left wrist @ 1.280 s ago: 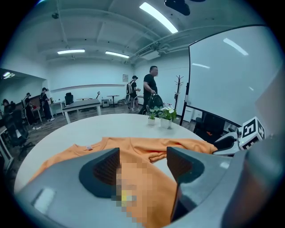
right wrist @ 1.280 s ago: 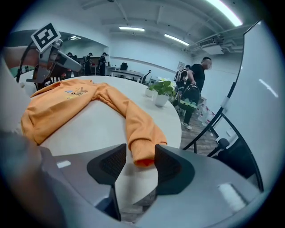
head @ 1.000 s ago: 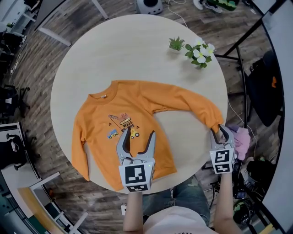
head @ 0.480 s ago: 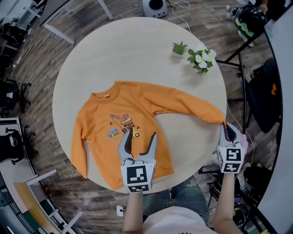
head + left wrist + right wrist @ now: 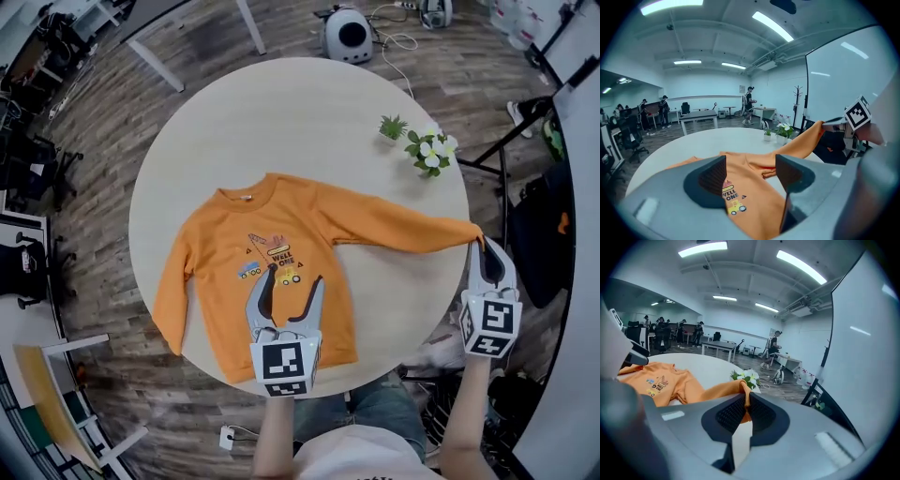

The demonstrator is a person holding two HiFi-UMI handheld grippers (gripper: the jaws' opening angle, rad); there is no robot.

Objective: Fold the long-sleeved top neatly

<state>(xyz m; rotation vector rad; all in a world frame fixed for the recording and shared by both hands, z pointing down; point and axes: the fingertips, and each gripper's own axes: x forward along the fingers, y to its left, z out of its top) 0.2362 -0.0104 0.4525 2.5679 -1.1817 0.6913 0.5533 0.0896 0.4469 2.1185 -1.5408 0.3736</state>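
Observation:
An orange long-sleeved top (image 5: 253, 267) with a truck print lies face up on the round table (image 5: 281, 122). Its right sleeve (image 5: 398, 225) is stretched out straight toward the table's right edge. My right gripper (image 5: 483, 246) is shut on that sleeve's cuff (image 5: 744, 389), held just past the rim. My left gripper (image 5: 289, 286) hovers open over the top's lower front, near the print (image 5: 731, 199), with nothing between its fingers. The left sleeve (image 5: 171, 300) lies along the body's side.
Two small potted plants (image 5: 419, 145) stand at the table's far right, close to the stretched sleeve. A dark chair (image 5: 534, 216) is to the right of the table. Desks, chairs and people fill the room beyond.
My right gripper has pulled the cuff outward to the right, so the sleeve went from bent to straight. The left gripper stayed open over the top's lower front.

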